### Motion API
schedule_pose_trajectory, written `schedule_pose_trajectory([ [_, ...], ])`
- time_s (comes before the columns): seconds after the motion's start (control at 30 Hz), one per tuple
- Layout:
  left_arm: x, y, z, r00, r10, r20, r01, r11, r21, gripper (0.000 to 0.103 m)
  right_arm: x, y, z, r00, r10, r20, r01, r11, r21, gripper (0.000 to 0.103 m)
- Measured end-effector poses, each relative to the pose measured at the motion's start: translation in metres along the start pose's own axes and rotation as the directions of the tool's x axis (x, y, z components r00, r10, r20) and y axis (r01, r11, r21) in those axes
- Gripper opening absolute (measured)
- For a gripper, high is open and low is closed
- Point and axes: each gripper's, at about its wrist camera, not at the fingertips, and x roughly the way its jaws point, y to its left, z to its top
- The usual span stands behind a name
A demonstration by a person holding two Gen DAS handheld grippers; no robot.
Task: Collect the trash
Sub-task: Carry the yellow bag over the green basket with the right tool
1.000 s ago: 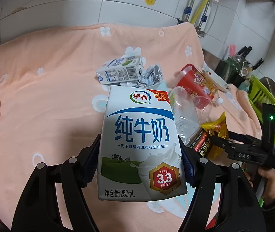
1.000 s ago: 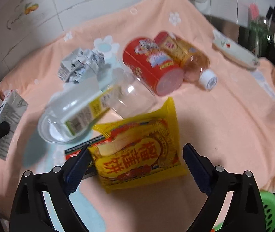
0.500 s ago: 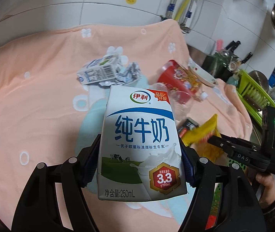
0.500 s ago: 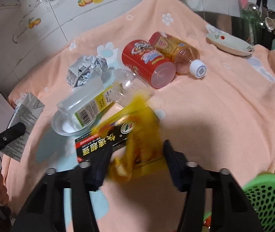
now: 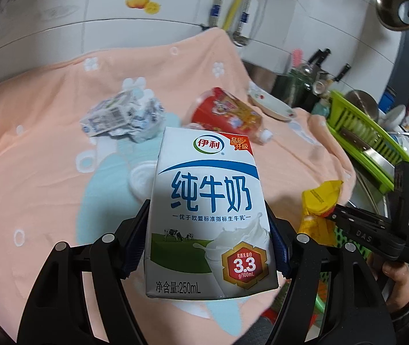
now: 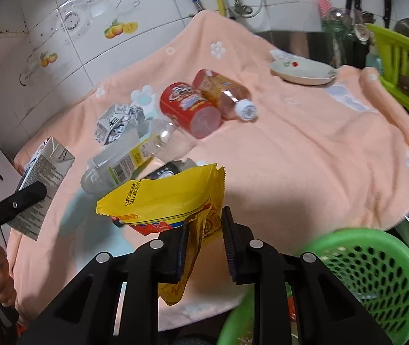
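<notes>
A peach cloth (image 6: 305,155) with white flower prints covers the table, with white wall tiles (image 5: 112,40) behind it. At the table's near right edge, below the cloth's hem, sits a green mesh basket (image 6: 377,273); its contents are too blurred to tell. A green dish rack (image 5: 359,132) stands at the far right, with a shallow white dish (image 6: 303,72) resting on the cloth near it.

The left hand-held gripper (image 5: 207,230) is clamped on an upright white milk carton (image 5: 210,218), its blue pads pressing both side walls, and the carton is lifted clear of the cloth. The right hand-held gripper (image 6: 204,238) is pinched on a yellow snack wrapper (image 6: 169,198); the wrapper is squeezed between the pads, fanning out above them and hanging down below, held above the cloth just left of the basket.

The rest of the trash lies near the middle of the cloth. A clear plastic bottle (image 6: 135,158) lies on its side, tilted, with a yellow label. A red can (image 6: 190,109) lies on its side touching a bottle of amber liquid (image 6: 227,95) with a white cap. A crushed carton (image 5: 118,115) sits to the left of these, just beside the clear bottle. A small dark packet (image 6: 161,172) peeks out behind the wrapper's top edge, beside the clear bottle.
</notes>
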Motion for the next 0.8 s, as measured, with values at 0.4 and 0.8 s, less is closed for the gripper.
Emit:
schedule_pose_trajectory([
  [0.4,0.025,-0.084,-0.023,0.988,-0.127,-0.083,0.137,0.982,0.127,0.07,-0.044,-0.083,-0.073,0.958,-0.258,-0.122,0.263,0.964,0.026,0.026],
  [0.8,0.061,-0.165,-0.051,0.957,-0.193,-0.215,0.242,0.942,0.232,0.07,-0.059,-0.132,-0.107,0.923,-0.332,-0.196,0.347,0.937,0.046,0.065],
])
